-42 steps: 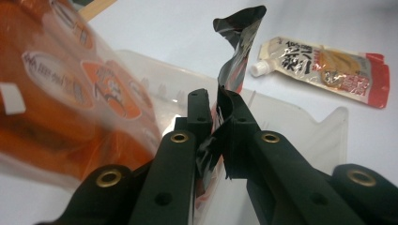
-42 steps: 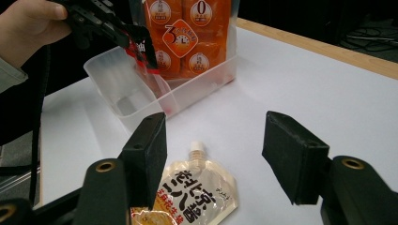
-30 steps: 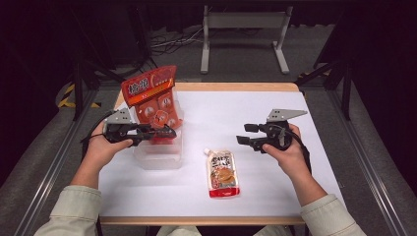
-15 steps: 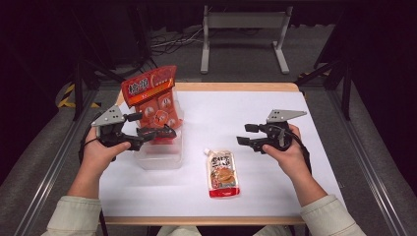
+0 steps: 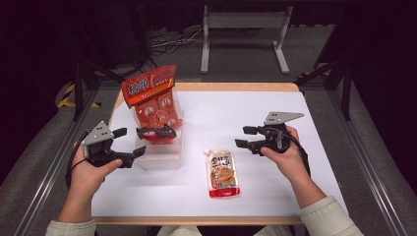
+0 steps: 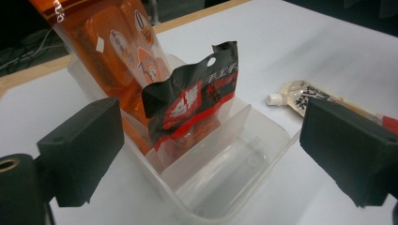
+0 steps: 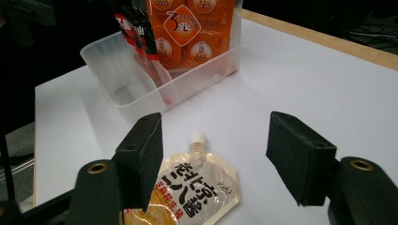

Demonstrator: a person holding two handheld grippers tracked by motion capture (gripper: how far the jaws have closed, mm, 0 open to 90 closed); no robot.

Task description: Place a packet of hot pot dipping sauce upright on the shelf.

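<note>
Now left tool [image 5: 129, 142] just opened, empty, beside bin [image 5: 162, 158] edge, right tool [image 5: 244, 137] released over bare table [image 5: 314, 162].

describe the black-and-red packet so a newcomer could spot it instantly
Start at the clear plastic bin on the white table's left side. The black-and-red packet stands in the bin's middle compartment, just in front of the tall orange bag. It is the only dark, crumpled pack there, much shorter than the orange one.

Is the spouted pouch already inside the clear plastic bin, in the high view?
No, the spouted pouch lies flat on the white table, apart from the clear plastic bin.
</note>
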